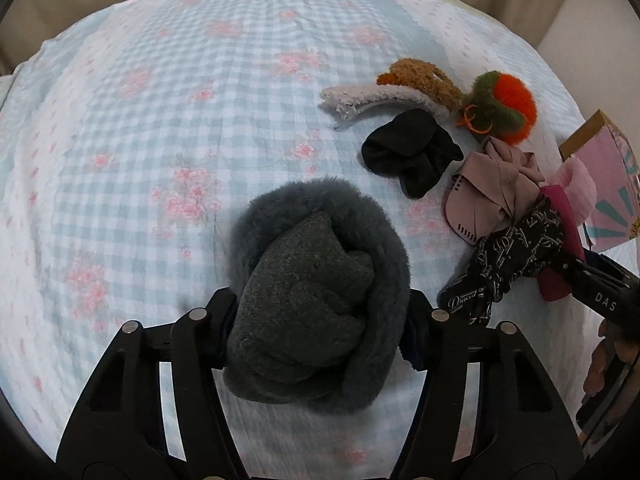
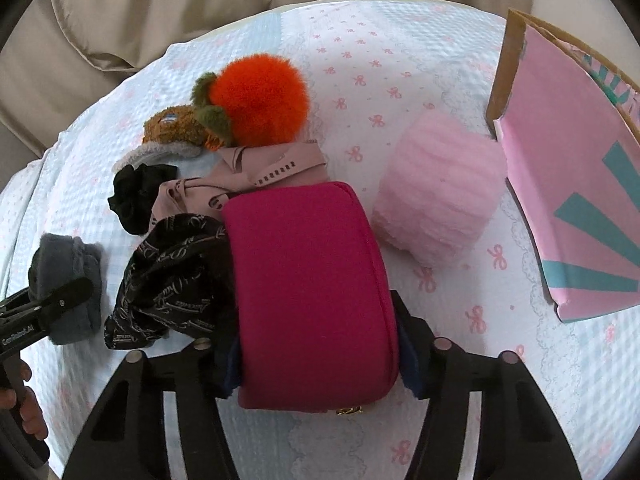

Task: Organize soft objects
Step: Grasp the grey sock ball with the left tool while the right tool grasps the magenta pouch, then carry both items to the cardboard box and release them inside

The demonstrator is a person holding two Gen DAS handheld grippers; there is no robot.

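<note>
**rugfan:** Grey fuzzy bundle [image 1: 316, 300] sat right up against the lens, squeezed between the left gripper [image 1: 320, 320] fingers. Looked like a knit piece rolled inside a furry band, carried just above the checked bedspread [image 1: 140, 140].

**mika_s:** Yep, and the right gripper [image 2: 320, 344] was clamped on the magenta pouch [image 2: 308, 292] the same way. Both claws full, so I'd call it mid-sort, items lifted but not placed.

**rugfan:** Where was the rest?

**mika_s:** Ahead and to the right of the left claw: black scrunchie [image 1: 412, 152], fuzzy hair clip [image 1: 380, 94], orange pom-pom [image 1: 508, 102], dusty-pink cloth [image 1: 492, 188]. Black printed scarf [image 2: 172, 276] was touching the pouch on the right claw's left side. Pink fluffy roll [image 2: 436, 192] lay ahead-right of it, near the pink paper bag [image 2: 576, 200].

**rugfan:** Next move?

**mika_s:** My guess, each claw needed a drop spot, maybe that bag, though I couldn't tell if it was the target. Fur squashes, so a slow release was called for.
</note>
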